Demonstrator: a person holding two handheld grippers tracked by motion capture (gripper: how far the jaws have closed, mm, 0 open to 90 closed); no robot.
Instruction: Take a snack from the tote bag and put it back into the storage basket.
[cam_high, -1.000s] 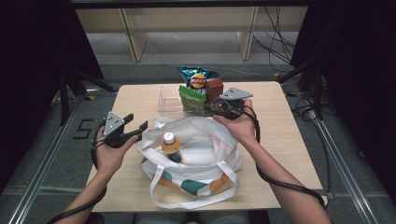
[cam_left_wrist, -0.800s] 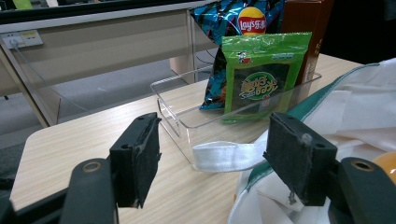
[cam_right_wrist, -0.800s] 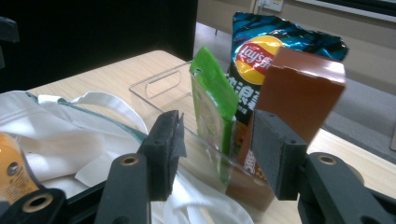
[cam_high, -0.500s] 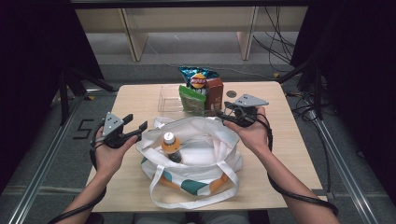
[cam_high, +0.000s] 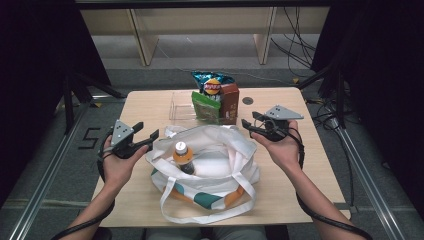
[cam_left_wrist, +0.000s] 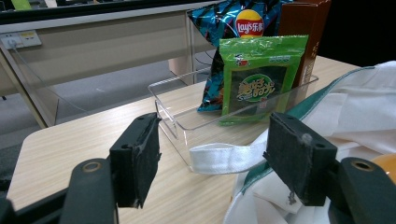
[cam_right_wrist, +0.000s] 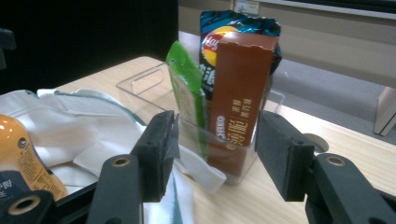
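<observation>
A white tote bag (cam_high: 220, 165) lies open in the middle of the table, with an orange-capped bottle (cam_high: 183, 155) standing inside it. Behind it a clear tray (cam_high: 180, 107) holds a blue chips bag (cam_high: 212, 82), a green snack packet (cam_high: 202, 102) and a brown box (cam_high: 230, 100), all upright. My left gripper (cam_high: 146, 130) is open at the bag's left rim, its jaws either side of a white strap (cam_left_wrist: 224, 156). To the right of the bag my right gripper (cam_high: 248, 121) is open and points at the brown box (cam_right_wrist: 238, 88), apart from it.
A small dark disc (cam_high: 247, 100) sits on the table right of the tray. Bare wood shows along the table's right side (cam_high: 310, 165) and left edge. Cables trail on the floor at the back right, and desk legs stand beyond the table.
My right gripper has drawn back from the brown box, moving right and toward the person. The left gripper has hardly moved.
</observation>
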